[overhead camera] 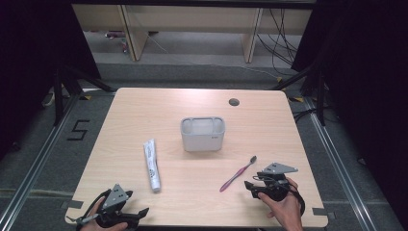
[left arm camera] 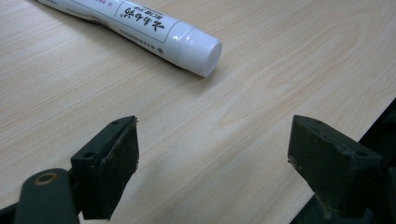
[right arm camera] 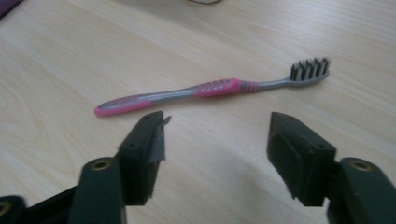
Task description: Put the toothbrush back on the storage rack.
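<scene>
Pink-and-grey toothbrush (right arm camera: 212,89) with dark bristles lies flat on the wooden table (overhead camera: 144,110), just ahead of the right gripper (right arm camera: 217,140), jaws apart, grasping nothing. Left gripper (left arm camera: 212,154) gapes wide near the white toothpaste tube (left arm camera: 154,32).

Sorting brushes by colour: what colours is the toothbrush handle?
Pink and grey; the toothbrush has dark bristles. It shows best in the right gripper view.
</scene>
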